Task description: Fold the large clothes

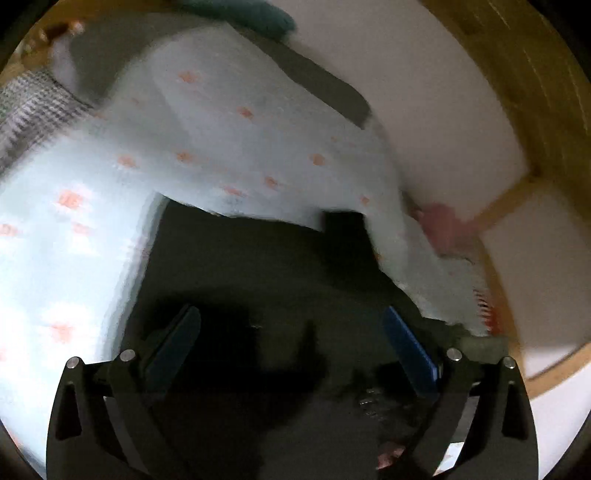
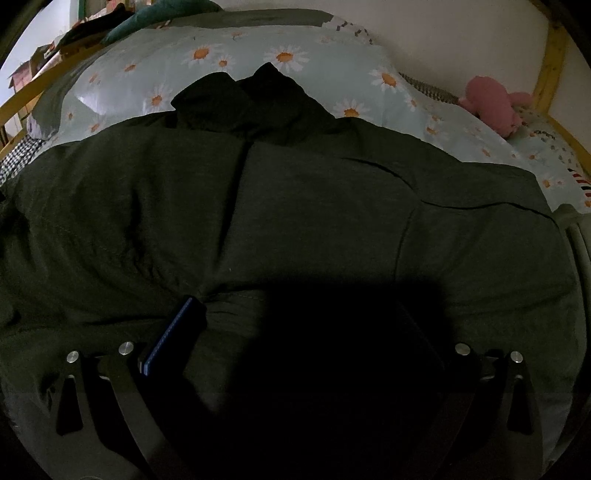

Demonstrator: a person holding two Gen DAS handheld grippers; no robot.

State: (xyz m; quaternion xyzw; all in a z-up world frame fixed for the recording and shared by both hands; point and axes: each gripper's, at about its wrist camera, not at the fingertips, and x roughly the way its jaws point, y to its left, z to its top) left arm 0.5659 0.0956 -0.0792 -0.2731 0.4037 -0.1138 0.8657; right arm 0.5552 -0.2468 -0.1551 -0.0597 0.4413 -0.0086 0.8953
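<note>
A large dark green fabric garment (image 2: 295, 206) is being spread across the daisy-printed pale blue bedding (image 2: 243, 55) of a wooden-framed bed, covering most of the mattress from the near edge up toward the pillow end, with a bunched collar or hood at its far middle. The right gripper (image 2: 299, 321) is being held low over the near edge of the garment with its jaws wide apart; the left blue pad is being pressed against a puckered seam, while the right finger is lost in shadow, and nothing is seen clamped. The left gripper (image 1: 291, 332) is also being held with its jaws apart and empty over dark cloth, though that view is blurred by motion. For the fold to be done well, a single layer at the hem should probably be pinched at two well-separated points, and the wrinkles radiating from the seam should be smoothed before the cloth is lifted, since thick fabric is likely to be dragged into bunches. A pink plush toy (image 2: 491, 101) is being left at the far right corner of the bed, beside the yellow wooden bed frame (image 2: 550, 55) and a white wall (image 2: 443, 33).
</note>
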